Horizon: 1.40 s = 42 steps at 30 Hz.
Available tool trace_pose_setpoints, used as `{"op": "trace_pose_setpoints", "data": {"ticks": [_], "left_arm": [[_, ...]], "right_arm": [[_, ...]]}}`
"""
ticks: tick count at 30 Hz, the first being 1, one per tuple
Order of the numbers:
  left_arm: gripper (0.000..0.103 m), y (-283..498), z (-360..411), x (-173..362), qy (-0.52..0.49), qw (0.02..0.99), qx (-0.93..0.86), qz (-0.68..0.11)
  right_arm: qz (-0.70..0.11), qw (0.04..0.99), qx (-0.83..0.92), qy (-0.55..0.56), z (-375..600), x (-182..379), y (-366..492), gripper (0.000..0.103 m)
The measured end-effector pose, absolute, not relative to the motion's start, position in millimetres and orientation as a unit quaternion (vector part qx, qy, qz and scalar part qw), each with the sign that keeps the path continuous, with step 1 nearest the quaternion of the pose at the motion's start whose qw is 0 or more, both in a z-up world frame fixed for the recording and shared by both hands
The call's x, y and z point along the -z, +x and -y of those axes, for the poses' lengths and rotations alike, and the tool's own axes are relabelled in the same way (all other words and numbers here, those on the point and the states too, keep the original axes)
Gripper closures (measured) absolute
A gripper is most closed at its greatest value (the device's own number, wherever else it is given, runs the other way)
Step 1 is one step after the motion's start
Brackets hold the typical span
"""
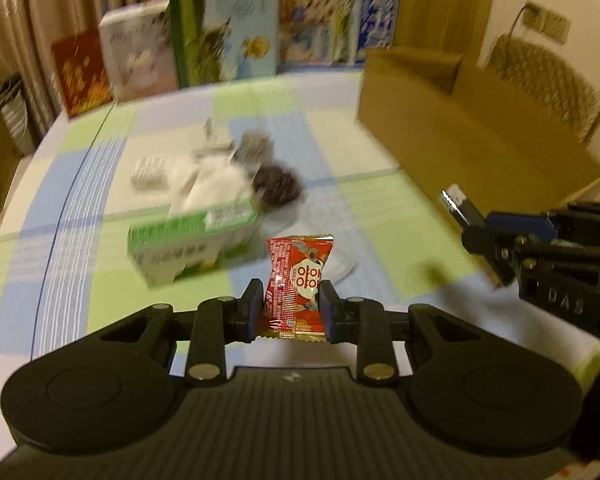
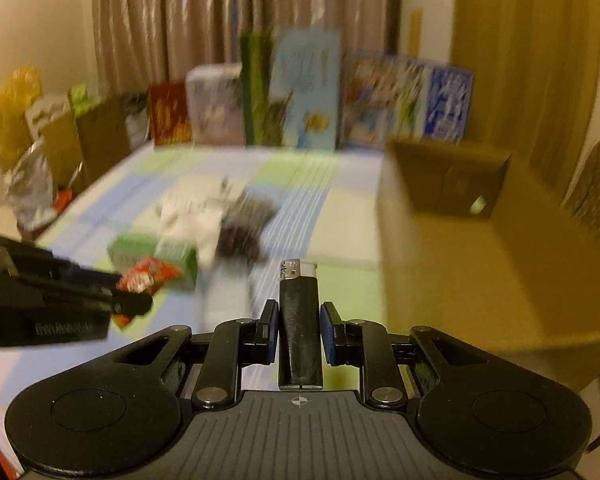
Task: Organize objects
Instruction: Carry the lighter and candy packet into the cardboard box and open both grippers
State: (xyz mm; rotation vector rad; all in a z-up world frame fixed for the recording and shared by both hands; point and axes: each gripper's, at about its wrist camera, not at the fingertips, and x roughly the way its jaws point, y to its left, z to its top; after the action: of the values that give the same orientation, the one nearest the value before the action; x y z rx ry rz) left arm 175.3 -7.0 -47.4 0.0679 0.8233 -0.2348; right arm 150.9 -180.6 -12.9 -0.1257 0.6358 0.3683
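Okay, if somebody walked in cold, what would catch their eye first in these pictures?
Probably the shiny red snack packet pinched upright in the left gripper, above the checked tablecloth. Next, the black lighter with a silver top clamped in the right gripper, beside the open brown cardboard box.

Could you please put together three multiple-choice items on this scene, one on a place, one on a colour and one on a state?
1. Where does the open brown cardboard box stand relative to the pile of objects on the table?
A. to the pile's right
B. to the pile's left
C. on top of it

2. What colour is the crinkled snack packet in the left tool?
A. blue
B. red
C. white

3. What state is the right tool in?
A. open and empty
B. shut on a spoon
C. shut on the black lighter with a silver top

Answers: 1 A, the box fills the right side of both views. 2 B, its wrapper is red with a white label. 3 C, the lighter stands upright between its pads.
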Motion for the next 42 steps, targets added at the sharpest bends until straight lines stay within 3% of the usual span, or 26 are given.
{"op": "trace_pose_setpoints", "data": {"ticks": [5,11,22,29,32,40,42], "left_arm": [[0.078,178,52,4,0.036,0.916,0.159,-0.366],[0.078,189,118,-27,0.045,0.916,0.211,-0.338],[0.078,222,199,-20,0.070,0.904,0.252,-0.339],[0.076,243,221,1,0.088,0.899,0.257,-0.345],[0.066,248,218,2,0.089,0.903,0.244,-0.343],[0.065,242,182,-10,0.062,0.918,0.213,-0.330],[0.061,237,172,-14,0.054,0.921,0.206,-0.327]], "right_arm": [[-0.281,0.948,-0.141,-0.044,228,-36,156,0.084],[-0.282,0.955,-0.093,-0.023,293,-55,174,0.084],[-0.316,0.946,-0.065,0.029,360,-41,219,0.084],[-0.327,0.942,-0.058,0.044,373,-27,228,0.084],[-0.330,0.941,-0.058,0.045,374,-23,231,0.084],[-0.338,0.937,-0.068,0.057,369,-16,235,0.084],[-0.336,0.936,-0.073,0.071,369,-17,237,0.077]]}}
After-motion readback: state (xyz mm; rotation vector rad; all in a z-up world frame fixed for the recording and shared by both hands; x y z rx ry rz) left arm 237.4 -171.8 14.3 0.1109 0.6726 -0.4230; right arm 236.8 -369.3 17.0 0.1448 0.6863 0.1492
